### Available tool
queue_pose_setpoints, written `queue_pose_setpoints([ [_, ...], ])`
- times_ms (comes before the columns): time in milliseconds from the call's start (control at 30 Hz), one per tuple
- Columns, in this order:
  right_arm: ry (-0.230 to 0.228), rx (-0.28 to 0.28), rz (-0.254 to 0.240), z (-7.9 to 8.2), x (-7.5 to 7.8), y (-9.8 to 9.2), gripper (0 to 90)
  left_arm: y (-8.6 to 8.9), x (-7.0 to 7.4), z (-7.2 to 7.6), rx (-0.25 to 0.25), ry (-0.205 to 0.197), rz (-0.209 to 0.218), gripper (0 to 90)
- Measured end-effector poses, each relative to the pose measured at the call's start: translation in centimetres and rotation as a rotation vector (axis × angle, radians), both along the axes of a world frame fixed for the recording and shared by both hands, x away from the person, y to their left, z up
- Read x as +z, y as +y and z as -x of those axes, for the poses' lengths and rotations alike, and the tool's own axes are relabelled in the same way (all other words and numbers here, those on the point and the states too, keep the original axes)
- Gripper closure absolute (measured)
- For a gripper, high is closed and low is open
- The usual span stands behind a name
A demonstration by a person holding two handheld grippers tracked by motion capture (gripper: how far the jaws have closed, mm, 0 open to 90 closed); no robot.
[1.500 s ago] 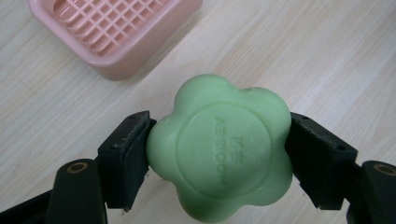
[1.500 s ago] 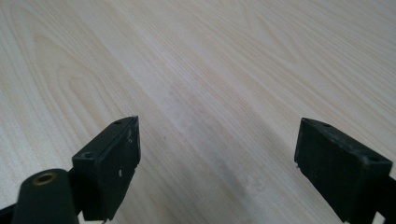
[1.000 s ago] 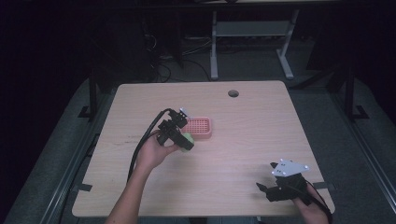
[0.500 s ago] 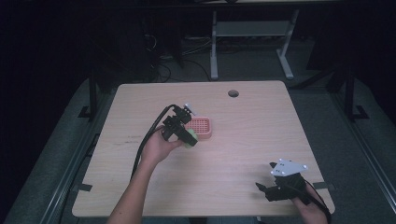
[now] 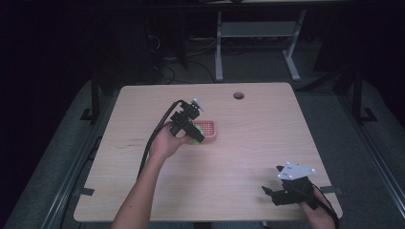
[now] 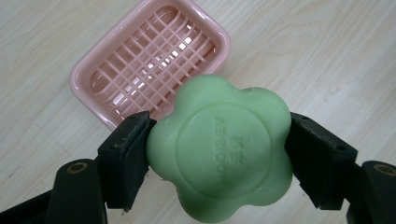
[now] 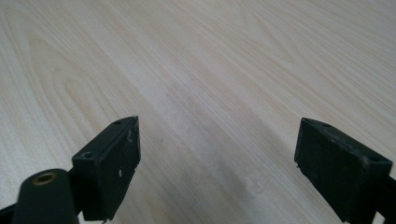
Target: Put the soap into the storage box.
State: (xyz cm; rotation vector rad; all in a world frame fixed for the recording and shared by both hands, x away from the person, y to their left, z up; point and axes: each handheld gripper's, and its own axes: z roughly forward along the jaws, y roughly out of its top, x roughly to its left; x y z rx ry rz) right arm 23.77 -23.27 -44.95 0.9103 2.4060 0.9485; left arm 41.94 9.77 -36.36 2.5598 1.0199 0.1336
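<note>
Two jaws of the left gripper (image 6: 219, 149) clamp the green soap (image 6: 219, 154) just above the pink dish's (image 6: 112, 84) near edge; the right gripper (image 7: 217, 168) gapes empty over the surface (image 7: 210, 70).

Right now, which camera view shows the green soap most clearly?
The left gripper view: the green soap is close, flower-shaped, with embossed letters, clamped between the black jaws. In the high view it is a small green patch beside the pink dish.
</note>
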Motion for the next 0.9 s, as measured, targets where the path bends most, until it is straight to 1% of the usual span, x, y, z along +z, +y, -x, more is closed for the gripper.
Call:
queue_pose_setpoints([
  [67,0.000,-0.001,-0.007,0.0,0.0,0.0,13.8,-0.1,-0.1,-0.4,0.004,0.001,-0.009,26.8],
  [100,0.000,-0.001,-0.007,0.0,0.0,0.0,13.8,0.0,-0.1,-0.6,-0.004,0.005,-0.017,26.8],
  [167,-0.001,-0.001,-0.009,0.0,0.0,-0.1,13.8,0.0,-0.3,-1.0,0.002,0.018,-0.020,26.8],
  [233,-0.007,-0.002,-0.012,0.0,0.1,-0.1,13.8,-0.1,-0.3,-1.3,0.008,0.017,-0.027,26.8],
  [333,-0.007,-0.004,-0.009,0.0,0.1,-0.1,13.8,0.0,-0.5,-1.7,0.024,0.020,-0.021,26.8],
  [400,-0.007,-0.002,-0.011,0.0,0.0,-0.1,13.8,0.0,-0.5,-1.9,0.028,0.022,-0.031,26.8],
  [500,-0.009,-0.005,-0.013,0.1,0.1,-0.1,13.8,0.1,-0.5,-2.4,0.041,0.026,-0.019,26.8],
  [533,-0.009,-0.004,-0.012,0.0,0.1,-0.1,13.8,0.1,-0.5,-2.5,0.051,0.029,-0.020,26.8],
  [633,-0.011,-0.006,-0.013,0.1,0.1,-0.1,13.8,0.1,-0.4,-2.9,0.054,0.027,-0.024,26.8],
  [667,-0.011,-0.006,-0.014,0.1,0.1,-0.1,13.8,0.1,-0.3,-3.0,0.048,0.025,-0.026,26.8],
  [733,-0.012,-0.006,-0.014,0.1,0.1,-0.1,13.8,-0.2,0.0,-3.2,0.055,0.020,-0.031,26.8],
  [900,-0.016,-0.004,-0.012,0.0,0.2,-0.2,13.8,-1.0,0.6,-3.7,0.047,0.011,-0.040,26.8],
])
